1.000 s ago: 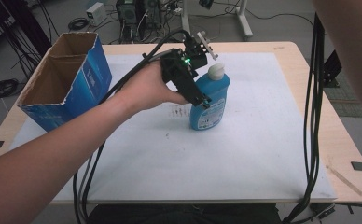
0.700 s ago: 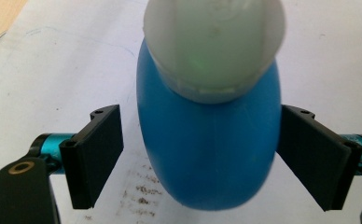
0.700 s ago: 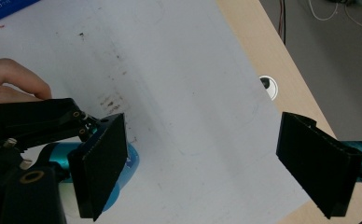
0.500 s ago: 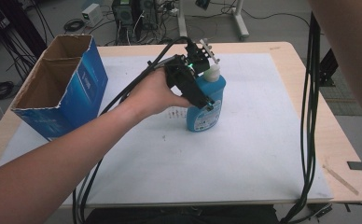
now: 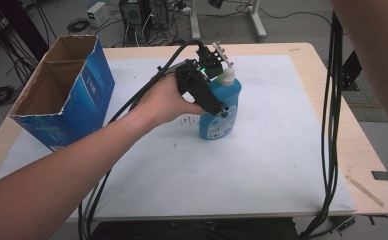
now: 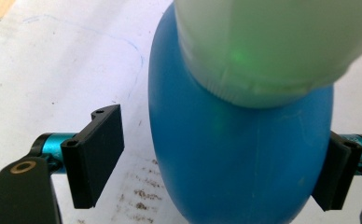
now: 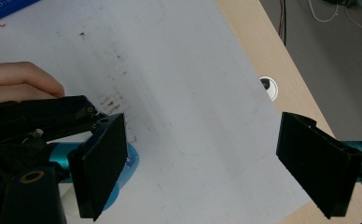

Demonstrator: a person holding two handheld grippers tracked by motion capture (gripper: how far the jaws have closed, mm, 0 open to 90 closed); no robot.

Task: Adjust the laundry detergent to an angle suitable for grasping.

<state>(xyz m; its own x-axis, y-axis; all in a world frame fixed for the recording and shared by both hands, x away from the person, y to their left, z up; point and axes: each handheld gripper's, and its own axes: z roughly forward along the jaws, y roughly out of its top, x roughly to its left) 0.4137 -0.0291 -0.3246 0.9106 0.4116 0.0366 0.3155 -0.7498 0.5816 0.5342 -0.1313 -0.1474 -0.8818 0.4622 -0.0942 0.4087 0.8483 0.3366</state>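
Note:
A blue bottle (image 5: 217, 125) with a white cap (image 5: 227, 77) stands slightly tilted on the white sheet (image 5: 262, 165) in the high view. My left gripper (image 5: 226, 107), held by a hand, reaches around it from the left. In the left gripper view the bottle (image 6: 235, 163) sits between the jaws of my left gripper (image 6: 216, 163). The left pad (image 6: 97, 158) stands clear of it and the right pad (image 6: 335, 172) is at its side, so the gripper is open. My right gripper (image 7: 209, 163) hovers open over the sheet with nothing between its jaws, above the left gripper (image 7: 44, 121).
An open blue cardboard box (image 5: 62, 100) stands at the sheet's left. Black cables (image 5: 332, 125) hang down at the right, over the table's edge. A forearm (image 5: 377, 55) crosses the top right corner. The wooden table edge (image 7: 263, 56) has a round cable hole (image 7: 268, 87).
The left gripper stays around the bottle and has barely shifted. The bottle and the box keep their places.

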